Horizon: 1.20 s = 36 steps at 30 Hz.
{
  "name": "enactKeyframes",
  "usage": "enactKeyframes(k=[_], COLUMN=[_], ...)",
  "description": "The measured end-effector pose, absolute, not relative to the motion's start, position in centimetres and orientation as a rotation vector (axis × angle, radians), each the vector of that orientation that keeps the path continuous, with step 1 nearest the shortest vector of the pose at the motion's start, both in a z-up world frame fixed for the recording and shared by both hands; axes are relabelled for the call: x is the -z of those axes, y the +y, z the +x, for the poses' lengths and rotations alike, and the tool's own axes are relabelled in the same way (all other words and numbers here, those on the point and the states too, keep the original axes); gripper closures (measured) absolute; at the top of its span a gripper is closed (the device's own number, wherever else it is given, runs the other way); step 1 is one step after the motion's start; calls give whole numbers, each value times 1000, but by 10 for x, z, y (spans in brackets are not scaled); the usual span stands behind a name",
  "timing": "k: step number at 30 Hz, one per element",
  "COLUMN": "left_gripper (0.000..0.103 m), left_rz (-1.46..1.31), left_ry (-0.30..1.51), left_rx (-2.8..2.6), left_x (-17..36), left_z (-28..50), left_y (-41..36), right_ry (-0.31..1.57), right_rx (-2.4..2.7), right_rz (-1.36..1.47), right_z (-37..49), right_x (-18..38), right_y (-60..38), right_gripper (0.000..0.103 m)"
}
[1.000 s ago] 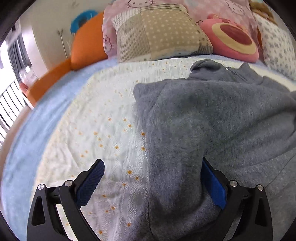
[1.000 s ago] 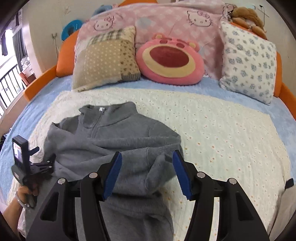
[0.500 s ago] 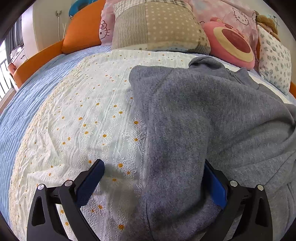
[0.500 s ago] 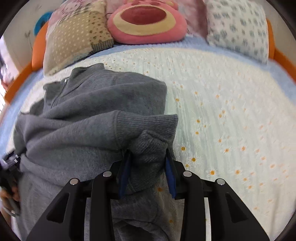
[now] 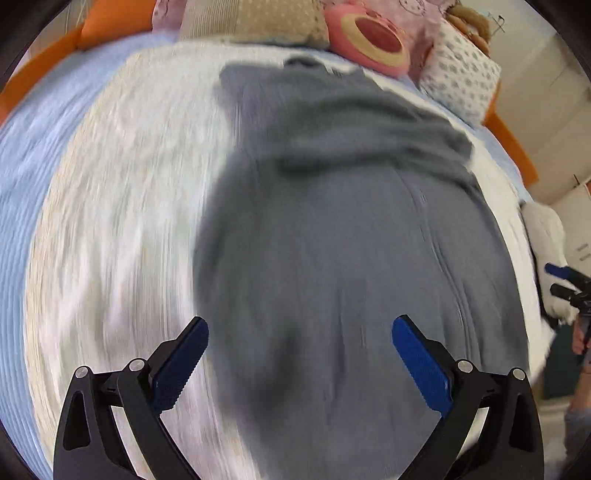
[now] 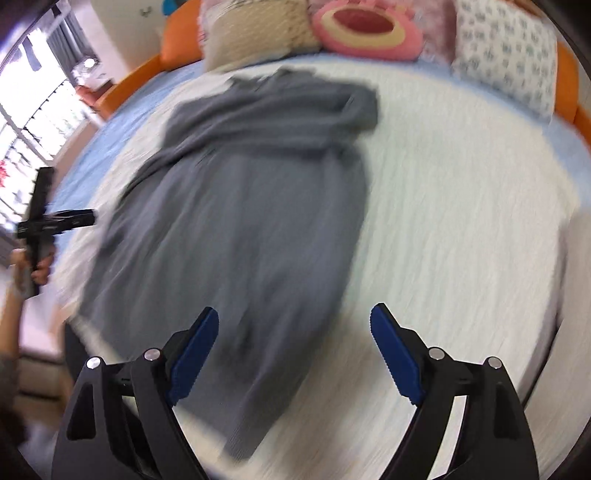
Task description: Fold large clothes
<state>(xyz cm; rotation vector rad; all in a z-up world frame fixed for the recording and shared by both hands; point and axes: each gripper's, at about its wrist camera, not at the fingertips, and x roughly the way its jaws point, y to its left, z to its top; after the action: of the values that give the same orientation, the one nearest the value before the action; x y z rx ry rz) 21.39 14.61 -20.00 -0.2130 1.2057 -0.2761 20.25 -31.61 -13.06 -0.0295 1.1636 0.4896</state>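
1. One grey zip-neck sweatshirt (image 6: 236, 206) lies lengthwise on the white daisy-print bedspread (image 6: 461, 206), collar toward the pillows and hem toward the foot of the bed. Both sleeves look folded in across the chest, which I take as the narrowing that comes before the body is doubled over.
2. The right tool (image 6: 293, 350) has just been opening; its blue pads stand spread with nothing between them, hanging above the hem end. I judge it has let go of a sleeve.
3. The left tool (image 5: 299, 363) is spread too, and no cloth is caught between its pads. It hangs over the lower body of the sweatshirt, probably making for the hem.
4. Both views are smeared, so fine creases cannot be read.
5. Count: one garment, two tools, and along the head of the bed one patchwork dotted pillow (image 6: 258, 29), one pink bear cushion (image 6: 365, 29) and one white leaf-print pillow (image 6: 506, 51).
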Motion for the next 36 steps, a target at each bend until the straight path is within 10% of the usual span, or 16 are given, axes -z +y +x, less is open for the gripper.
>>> enactKeyframes(k=[10,36], left_gripper=[2,2], left_rz=[-427,-449], left_ry=[1375,1452], left_rx=[316,377], left_x=[250,257], left_z=[101,103], left_y=[155,99], right_ry=[1290,1385], right_rx=[-541,-565], right_rz=[62,234], right_z=[110,139], right_x=[180,201], right_y=[-318,-317], right_gripper=[20,20])
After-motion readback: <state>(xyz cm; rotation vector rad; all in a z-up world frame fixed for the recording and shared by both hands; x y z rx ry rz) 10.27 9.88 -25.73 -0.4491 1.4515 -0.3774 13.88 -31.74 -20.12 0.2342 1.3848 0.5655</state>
